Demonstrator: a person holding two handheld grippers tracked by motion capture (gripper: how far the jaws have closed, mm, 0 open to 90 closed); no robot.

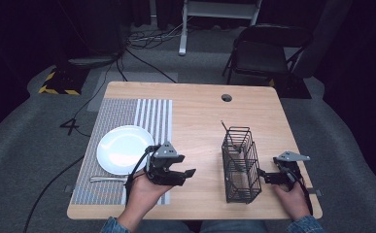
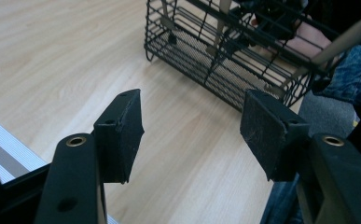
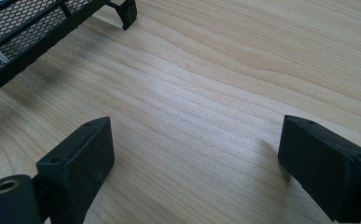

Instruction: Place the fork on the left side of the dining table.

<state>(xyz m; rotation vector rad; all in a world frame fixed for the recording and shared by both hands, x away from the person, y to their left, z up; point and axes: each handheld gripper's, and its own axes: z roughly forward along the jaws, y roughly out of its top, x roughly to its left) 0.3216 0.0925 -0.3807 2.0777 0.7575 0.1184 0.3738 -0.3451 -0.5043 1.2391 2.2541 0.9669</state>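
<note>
Left gripper (image 1: 188, 173) hovering with jaws wide apart and empty, just right of the striped placemat (image 1: 127, 121), pointing toward the black wire caddy (image 1: 241, 165). Right gripper (image 1: 262, 175) low at the table (image 1: 200, 111), jaws also spread with nothing between, just beside the caddy's right wall (utensil handles standing inside). White plate (image 1: 122, 148) and fork (image 1: 109, 179) on the placemat.

Denim sleeves, black hand-held gripper (image 1: 189, 173) bodies, grey plates, brass screws
</note>
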